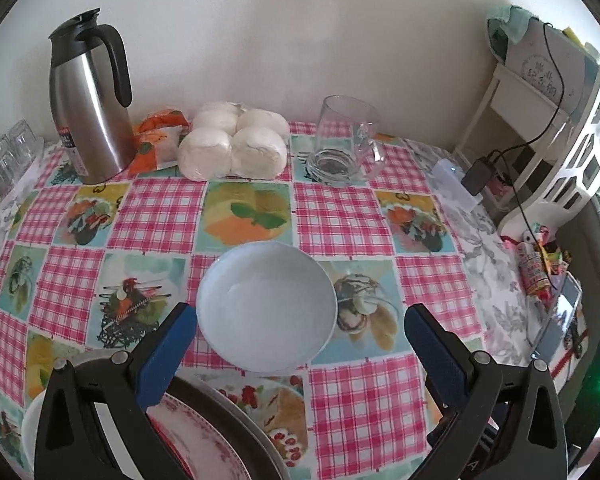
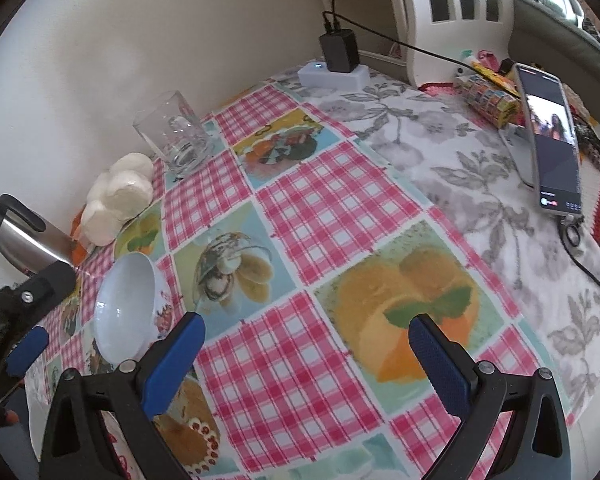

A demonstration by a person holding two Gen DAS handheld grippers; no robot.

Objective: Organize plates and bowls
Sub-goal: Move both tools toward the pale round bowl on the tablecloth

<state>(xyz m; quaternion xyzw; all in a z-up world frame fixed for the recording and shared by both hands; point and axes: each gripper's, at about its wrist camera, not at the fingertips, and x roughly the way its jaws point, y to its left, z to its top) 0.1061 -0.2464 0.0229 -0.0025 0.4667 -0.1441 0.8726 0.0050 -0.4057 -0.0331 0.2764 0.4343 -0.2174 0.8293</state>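
A white bowl [image 1: 266, 306] stands upright on the checked tablecloth, just ahead of my left gripper [image 1: 300, 316], which is open and empty with the bowl between and beyond its blue fingertips. A red-patterned plate [image 1: 198, 436] with a dark rim lies under the left gripper's near side, and another white dish edge [image 1: 30, 428] shows at lower left. In the right wrist view the same bowl [image 2: 126, 308] is at the left, its outside red-patterned. My right gripper [image 2: 306, 334] is open and empty above bare cloth, right of the bowl. The left gripper's finger [image 2: 28, 350] shows at the far left.
At the back by the wall stand a steel thermos jug [image 1: 90, 108], a bag of white buns [image 1: 232, 144], an orange packet [image 1: 158, 140] and a glass mug [image 1: 346, 140]. A phone on a stand [image 2: 550, 140], a charger with cable [image 2: 340, 52] and a white shelf [image 1: 556, 148] are on the right.
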